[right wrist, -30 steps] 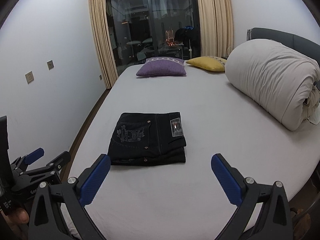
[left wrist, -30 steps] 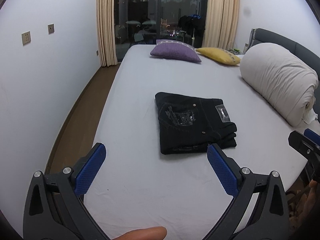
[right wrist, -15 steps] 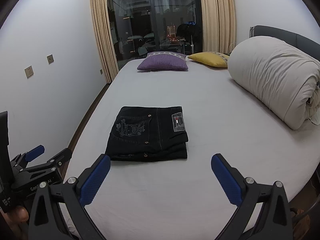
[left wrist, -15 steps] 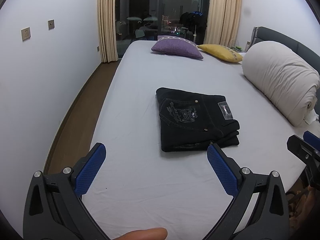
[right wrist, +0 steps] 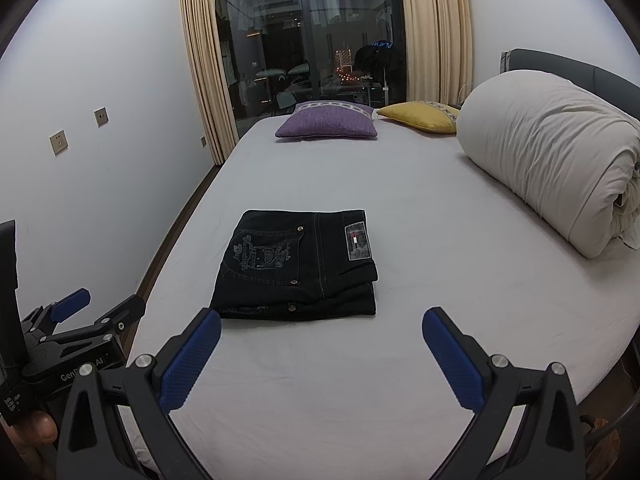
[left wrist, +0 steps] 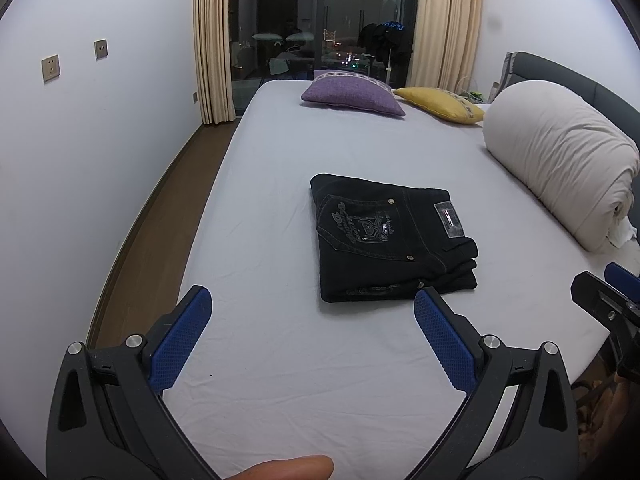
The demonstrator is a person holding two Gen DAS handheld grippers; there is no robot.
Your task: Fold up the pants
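Note:
Black jeans (left wrist: 388,240) lie folded into a compact rectangle on the white bed, back pocket embroidery and a label patch facing up. They also show in the right wrist view (right wrist: 300,266). My left gripper (left wrist: 312,316) is open and empty, held above the bed just short of the jeans' near edge. My right gripper (right wrist: 320,340) is open and empty, also short of the jeans. The left gripper's body shows at the left of the right wrist view (right wrist: 72,336).
A rolled cream duvet (right wrist: 556,152) lies along the bed's right side by a grey headboard (left wrist: 560,76). A purple pillow (right wrist: 328,124) and a yellow pillow (right wrist: 420,116) sit at the far end. A wood floor strip (left wrist: 156,216) and white wall run along the left.
Both grippers have tilted and drawn back slightly, so the jeans sit lower in both views. The jeans have not moved. Both grippers stay open.

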